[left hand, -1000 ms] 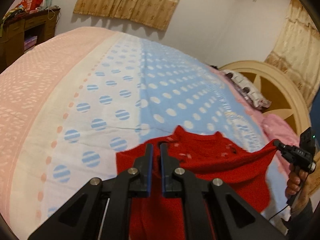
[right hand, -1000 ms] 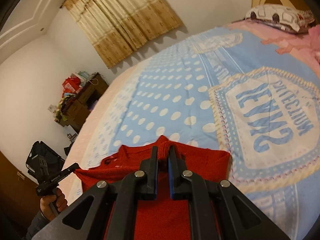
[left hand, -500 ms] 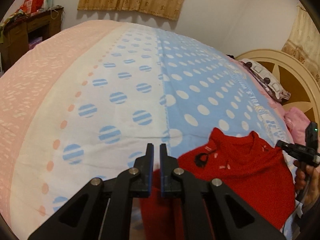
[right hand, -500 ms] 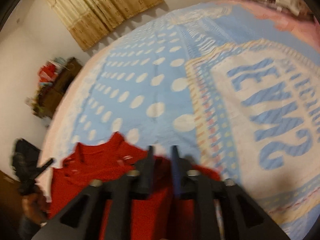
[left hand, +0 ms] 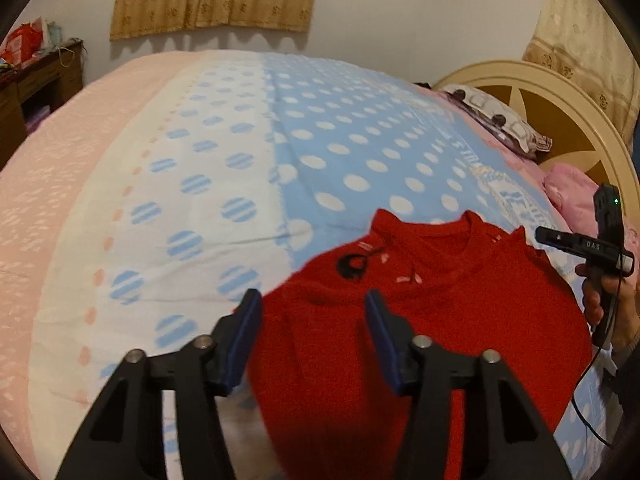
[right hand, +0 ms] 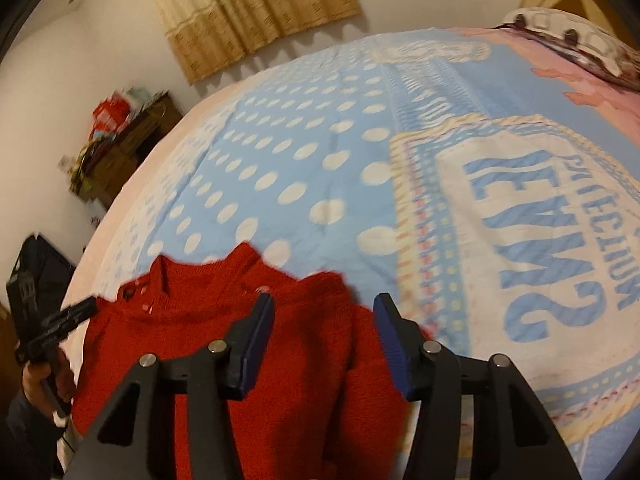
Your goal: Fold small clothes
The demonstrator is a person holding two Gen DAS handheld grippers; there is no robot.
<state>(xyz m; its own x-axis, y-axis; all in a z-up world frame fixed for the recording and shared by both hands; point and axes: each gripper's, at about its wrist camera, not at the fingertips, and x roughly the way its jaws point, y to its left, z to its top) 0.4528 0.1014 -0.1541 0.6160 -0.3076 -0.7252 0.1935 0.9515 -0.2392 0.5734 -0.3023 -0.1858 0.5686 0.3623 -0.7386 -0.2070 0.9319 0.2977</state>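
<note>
Left gripper: jaws just opened, released
Right gripper: likewise
Red sweater: dropped flat on bedspread, lower frame; fold next

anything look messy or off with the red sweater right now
Nothing damaged. The red sweater lies spread on the bedspread, neckline away from the cameras, slightly rumpled and not yet folded. Both the left gripper and right gripper hang open over it.

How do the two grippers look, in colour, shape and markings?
Both grippers, left gripper and right gripper, have black angular frames with silver rivets and flat blue pads. Seen from the side, the right one bears white "DAS" lettering, a green light and a thin black cable.
</note>
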